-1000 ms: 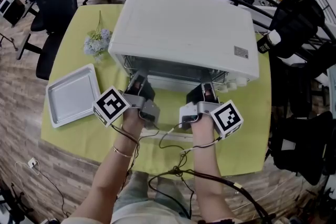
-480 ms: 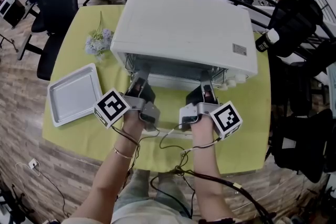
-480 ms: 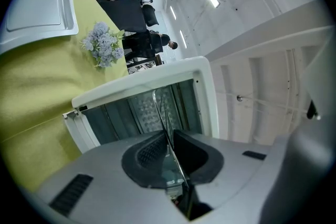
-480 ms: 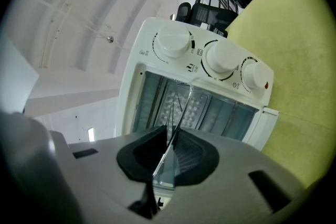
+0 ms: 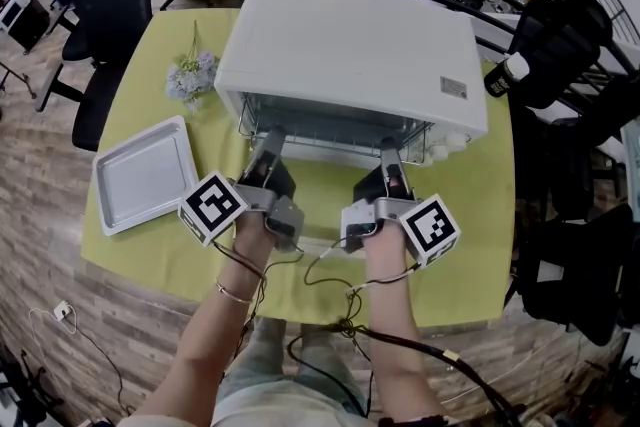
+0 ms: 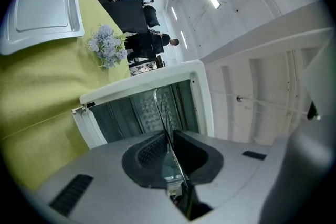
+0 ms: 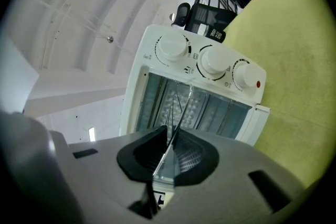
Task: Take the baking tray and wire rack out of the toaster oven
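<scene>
At the open front of the toaster oven (image 5: 350, 45), the left claw (image 5: 268, 150) and the right claw (image 5: 392, 157) are each clamped on the thin front edge of the wire rack (image 5: 335, 133), left and right of its middle. The baking tray (image 5: 145, 177) lies empty on the yellow-green surface (image 5: 470, 245), well apart to the left, near the flowers (image 5: 190, 75)
</scene>
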Available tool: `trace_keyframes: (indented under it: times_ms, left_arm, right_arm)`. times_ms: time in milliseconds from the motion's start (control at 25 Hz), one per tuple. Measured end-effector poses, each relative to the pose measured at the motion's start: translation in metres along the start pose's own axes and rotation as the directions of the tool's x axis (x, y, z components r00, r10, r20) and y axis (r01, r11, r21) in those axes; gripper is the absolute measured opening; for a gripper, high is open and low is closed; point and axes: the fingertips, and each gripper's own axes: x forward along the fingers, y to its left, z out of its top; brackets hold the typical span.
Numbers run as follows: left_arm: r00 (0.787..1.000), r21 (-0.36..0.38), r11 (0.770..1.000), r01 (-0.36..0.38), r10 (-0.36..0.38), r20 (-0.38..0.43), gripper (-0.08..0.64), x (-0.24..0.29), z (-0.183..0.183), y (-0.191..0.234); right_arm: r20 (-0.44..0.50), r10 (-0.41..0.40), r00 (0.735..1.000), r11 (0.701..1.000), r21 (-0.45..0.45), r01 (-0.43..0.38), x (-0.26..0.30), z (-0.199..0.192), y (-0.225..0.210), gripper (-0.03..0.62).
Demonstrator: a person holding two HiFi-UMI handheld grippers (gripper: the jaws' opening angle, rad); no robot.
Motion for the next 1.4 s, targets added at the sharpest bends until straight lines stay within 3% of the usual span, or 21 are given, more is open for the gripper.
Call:
trace_keyframes:
  times_ms: [240, 480, 1000, 1400]
  left_arm:
    - [0.999, -0.016, 0.999, -0.047, 0.047, -0.002, 0.032, -0.009, -0.002, 0.004]
    - [1.000, -0.010, 1.000, 0.001, -0.001, 0.000, 0.032, -0.012, -0.003, -0.001]
    - [0.999, -0.036, 0.999, -0.030, 0.029, -0.016, 0.031, -0.031, -0.013, 0.001]
    - [0.998, -0.016, 0.999, -0.035, 0.034, -0.043, 0.031, -0.040, -0.017, -0.001]
  right_arm:
    - [-0.008, -0.026, 1.000, 1.000, -0.007, 0.026, -0.006, -0.002, -0.002, 0.028]
    - [-0.008, -0.012, 1.000, 1.000, -0.005, 0.012, -0.012, -0.006, 0.000, 0.028]
    - [-0.013, -0.033, 0.999, 0.999, -0.017, 0.033, -0.029, -0.011, -0.002, 0.028]
    - [-0.012, -0.028, 1.000, 0.999, -0.020, 0.027, -0.039, -0.014, 0.002, 0.029]
